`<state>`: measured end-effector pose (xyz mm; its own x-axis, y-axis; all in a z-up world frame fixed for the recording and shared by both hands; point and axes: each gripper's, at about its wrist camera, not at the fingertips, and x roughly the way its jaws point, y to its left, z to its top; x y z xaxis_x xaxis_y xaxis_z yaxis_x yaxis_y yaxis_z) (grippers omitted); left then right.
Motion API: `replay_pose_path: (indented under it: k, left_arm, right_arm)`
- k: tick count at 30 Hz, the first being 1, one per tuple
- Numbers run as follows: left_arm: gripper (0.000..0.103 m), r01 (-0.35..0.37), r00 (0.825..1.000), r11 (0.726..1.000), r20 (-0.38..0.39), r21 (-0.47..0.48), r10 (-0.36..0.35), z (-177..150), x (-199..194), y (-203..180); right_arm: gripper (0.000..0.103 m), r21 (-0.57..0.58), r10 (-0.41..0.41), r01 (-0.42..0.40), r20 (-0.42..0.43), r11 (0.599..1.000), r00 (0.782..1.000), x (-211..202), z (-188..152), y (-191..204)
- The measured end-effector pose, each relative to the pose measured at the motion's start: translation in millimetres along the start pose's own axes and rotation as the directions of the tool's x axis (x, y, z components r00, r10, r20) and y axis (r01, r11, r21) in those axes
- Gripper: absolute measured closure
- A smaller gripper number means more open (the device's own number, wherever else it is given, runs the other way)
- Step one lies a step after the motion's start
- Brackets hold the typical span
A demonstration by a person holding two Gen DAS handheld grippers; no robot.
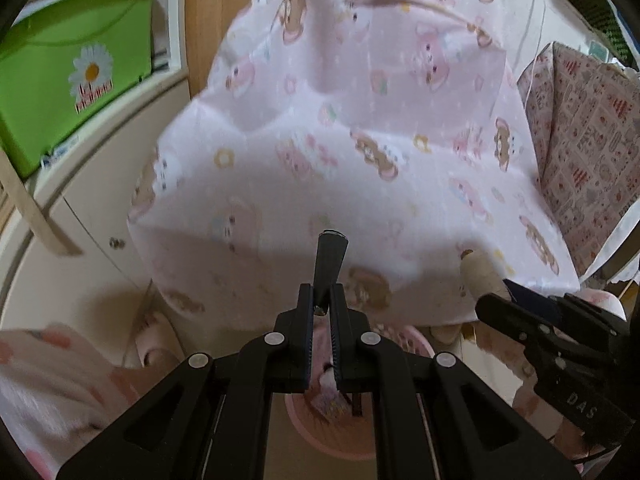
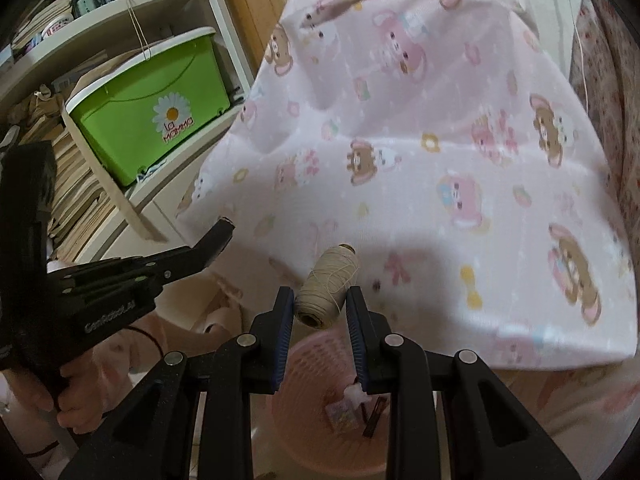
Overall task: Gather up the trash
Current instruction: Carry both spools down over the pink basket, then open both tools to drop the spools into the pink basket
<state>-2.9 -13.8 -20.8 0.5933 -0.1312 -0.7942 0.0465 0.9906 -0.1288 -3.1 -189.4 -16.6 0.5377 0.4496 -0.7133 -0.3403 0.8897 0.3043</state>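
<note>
Thread spool (image 2: 329, 285), wound in pale beige yarn, sits pinched between the two fingers of the right gripper (image 2: 320, 304). One blue-padded finger presses each side of the spool near its open lower end, and the rest of the spool sticks out past the fingertips. Its long axis runs forward and slightly up along the line of the fingers, not across them.

Directly beneath the fingers, and a little nearer the hand, is a round pink basket (image 2: 316, 364) with slotted walls. A few small scraps already lie in its bottom. Judging from this, the spool needs only to come back a little and be let go to fall inside.

Left gripper (image 1: 322, 305) holds a dark, tapered object (image 1: 331, 258), too blurred to identify, squeezed between fingers that stand almost pressed together. The object points forward beyond the fingertips. The same pink basket lies under these fingers too. Both hands are near the basket; the right one, with the spool, looks about as close as the left.

Ahead of both sets of fingers spreads a pink cloth (image 2: 420, 128) printed with cartoon bears. Off to the left stands a green box (image 2: 152, 108) with a daisy sticker on a white shelf (image 2: 176, 184).
</note>
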Motion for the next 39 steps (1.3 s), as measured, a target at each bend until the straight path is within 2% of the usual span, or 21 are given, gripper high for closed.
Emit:
replay_pose_path:
  k: [3,7,13,15,19,24,30,33,36,39]
  left_arm:
    - [0.096,0.026,0.997,0.999,-0.074,-0.023,-0.028,-4,13,2]
    - [0.096,0.081,0.979,0.997,-0.186,-0.014,-0.082,-13,30,-5]
    - [0.095,0.071,0.956,0.997,-0.288,0.034,-0.058,-27,52,-18]
    - [0.095,0.063,0.943,0.998,-0.328,0.026,-0.051,-31,64,-15]
    - [0.095,0.038,0.91,0.999,-0.414,0.0,-0.034,-39,94,-10]
    - [0.095,0.0,0.871,1.0,-0.492,0.002,0.001,-49,127,-8]
    - [0.094,-0.018,0.824,1.0,-0.567,0.015,0.023,-64,162,-1]
    - [0.094,-0.048,0.801,0.998,-0.597,0.028,0.055,-73,176,3]
    - [0.094,-0.047,0.778,0.998,-0.626,0.028,0.054,-83,186,3]
    - [0.093,-0.047,0.769,0.998,-0.636,0.041,0.062,-88,191,-1]
  right_arm:
    - [0.074,0.006,0.011,-0.01,-0.039,1.0,0.999,2,-12,-1]
    - [0.074,0.017,0.032,-0.031,-0.115,0.999,0.993,14,-25,-1]
    - [0.074,-0.03,-0.023,0.016,-0.219,0.999,0.975,40,-40,3]
    - [0.074,-0.034,-0.043,0.035,-0.281,0.999,0.959,58,-46,1]
    - [0.074,-0.034,-0.071,0.062,-0.419,0.997,0.905,97,-64,-4]
    - [0.074,-0.106,-0.167,0.132,-0.479,0.986,0.862,125,-80,-5]
    - [0.074,-0.077,-0.177,0.162,-0.56,0.984,0.809,158,-93,-14]
    - [0.074,-0.03,-0.158,0.174,-0.593,0.984,0.79,166,-100,-21]
    - [0.074,-0.017,-0.158,0.186,-0.608,0.982,0.778,170,-102,-27]
    - [0.074,0.002,-0.149,0.19,-0.61,0.982,0.778,170,-102,-31]
